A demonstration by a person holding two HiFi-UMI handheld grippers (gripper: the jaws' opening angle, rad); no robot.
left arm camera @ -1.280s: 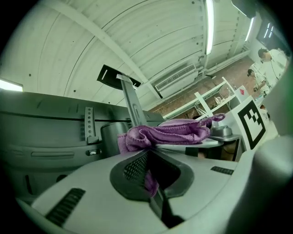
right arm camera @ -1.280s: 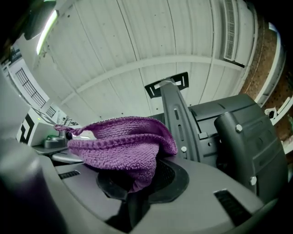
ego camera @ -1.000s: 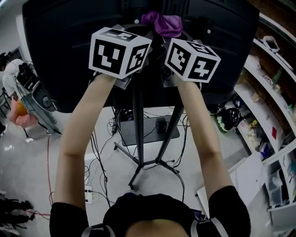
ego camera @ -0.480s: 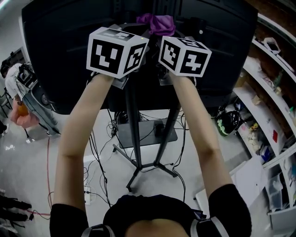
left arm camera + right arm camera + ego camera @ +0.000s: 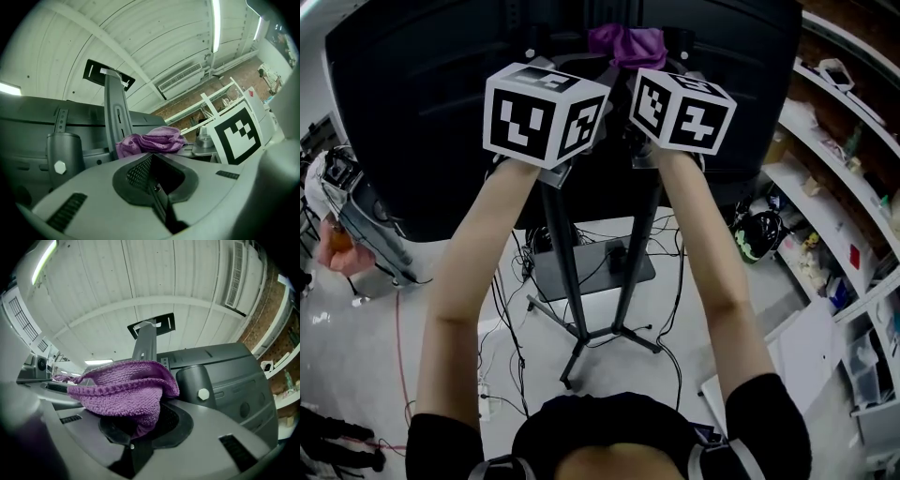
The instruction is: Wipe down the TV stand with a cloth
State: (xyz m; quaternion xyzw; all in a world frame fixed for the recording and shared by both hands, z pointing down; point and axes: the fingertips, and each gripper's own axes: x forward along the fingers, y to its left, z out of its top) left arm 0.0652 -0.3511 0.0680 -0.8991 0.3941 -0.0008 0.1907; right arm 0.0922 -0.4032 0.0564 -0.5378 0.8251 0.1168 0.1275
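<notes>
Both arms were raised to the back of a dark television (image 5: 422, 112) on its TV stand (image 5: 558, 272). The right gripper (image 5: 136, 439) had its jaws clamped on a bunched purple cloth (image 5: 124, 390), held at the stand's top edge, just beside the grey upright (image 5: 146, 341) of the mount. The left gripper (image 5: 157, 190) had its jaws closed together on nothing, close beside the right one; the right gripper's marker cube (image 5: 236, 133) filled its right side. A grey cylinder (image 5: 63, 152) with a hex bolt stood close ahead of it. Below, cables (image 5: 516, 309) trailed over the floor around the stand's legs and a dark tray (image 5: 581, 272). Cluttered shelves (image 5: 834, 187) lined the right wall.
</notes>
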